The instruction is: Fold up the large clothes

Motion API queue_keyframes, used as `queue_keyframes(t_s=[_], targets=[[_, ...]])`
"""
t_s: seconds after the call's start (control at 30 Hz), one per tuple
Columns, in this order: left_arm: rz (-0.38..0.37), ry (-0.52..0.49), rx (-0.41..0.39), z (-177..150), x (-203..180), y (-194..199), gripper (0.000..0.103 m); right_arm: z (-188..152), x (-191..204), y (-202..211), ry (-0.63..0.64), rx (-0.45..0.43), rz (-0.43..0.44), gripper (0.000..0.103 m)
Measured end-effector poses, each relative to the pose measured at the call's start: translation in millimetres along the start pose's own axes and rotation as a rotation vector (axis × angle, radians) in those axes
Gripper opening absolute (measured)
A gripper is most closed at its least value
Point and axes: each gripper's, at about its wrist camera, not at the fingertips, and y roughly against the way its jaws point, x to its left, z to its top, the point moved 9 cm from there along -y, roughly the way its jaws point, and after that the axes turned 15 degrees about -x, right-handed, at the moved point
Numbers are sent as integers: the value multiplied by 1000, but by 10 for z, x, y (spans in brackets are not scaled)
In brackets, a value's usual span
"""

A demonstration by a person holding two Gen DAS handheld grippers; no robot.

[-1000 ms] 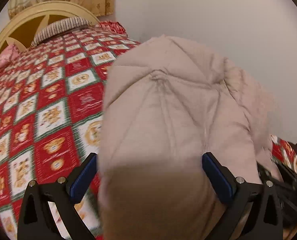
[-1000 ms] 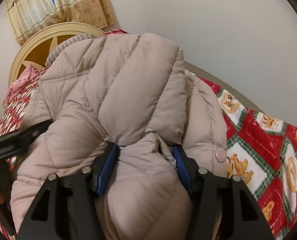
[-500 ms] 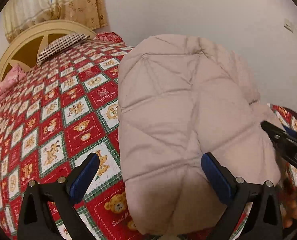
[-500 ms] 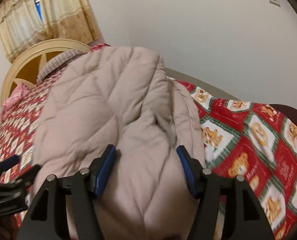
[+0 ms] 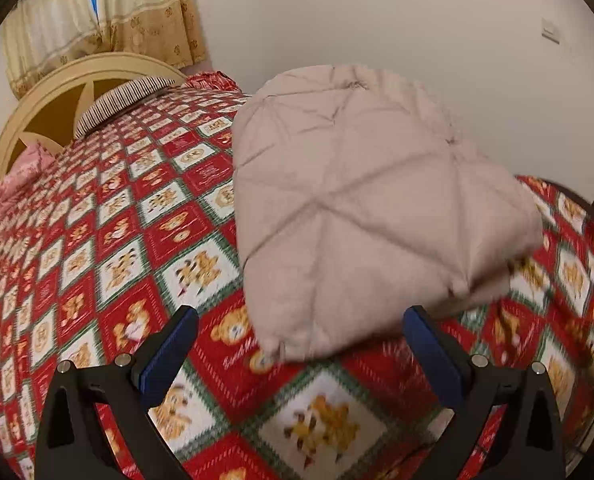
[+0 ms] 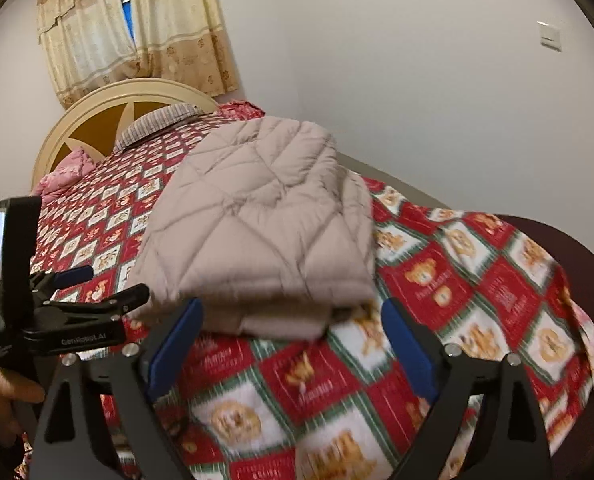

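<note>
A beige quilted puffer jacket (image 5: 361, 208) lies folded into a thick bundle on the bed; it also shows in the right wrist view (image 6: 257, 224). My left gripper (image 5: 301, 340) is open and empty, just short of the bundle's near edge. My right gripper (image 6: 293, 332) is open and empty, a little back from the bundle's front edge. The left gripper (image 6: 93, 292) also shows from the side at the left of the right wrist view, next to the jacket.
The bed carries a red, white and green bear-patterned quilt (image 5: 109, 248). A cream headboard (image 6: 109, 108), a striped pillow (image 6: 157, 124) and a pink pillow (image 6: 65, 168) are at the far end. A plain wall (image 6: 417, 80) runs along the right. A dark footboard (image 6: 557, 236) curves at right.
Both grippers have let go of the jacket and pulled back from it. The jacket has dropped from a lifted hold to a folded bundle lying on the quilt.
</note>
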Motion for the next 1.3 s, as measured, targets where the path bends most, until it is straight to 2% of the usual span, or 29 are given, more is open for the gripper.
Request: queue_keyframes(t_s=[0.2,0.3,0.43,0.5,0.63,0.8,0.93,1.07,1.3], targets=[[-27,18,-41,-136,-49,362,102,-49,-101,358,29,-13,-60,100],[-50,7,-54,-108,-102,525,102,71,-93,530,44,-78,-76,102],[-48,20,-129,49,-89,790,102,249,-1,676,27,-163,-61,102],[-23,12,-162,152,-48,918,102,316,75,744,20,-195,-39,103],[102,-20,-233,321,92,1145,102,426,193,884,37,-254,-35,103],[118,38,-298,466,244,1382,102,569,303,1019,51,-325,-33,103],[174,5,-380,589,292,1617,102,664,334,1104,31,-357,-30,103],[155,4,-422,664,282,1773,102,762,347,1193,10,-401,-31,103],[137,31,-411,657,334,1784,102,798,441,1200,30,-418,-29,103]])
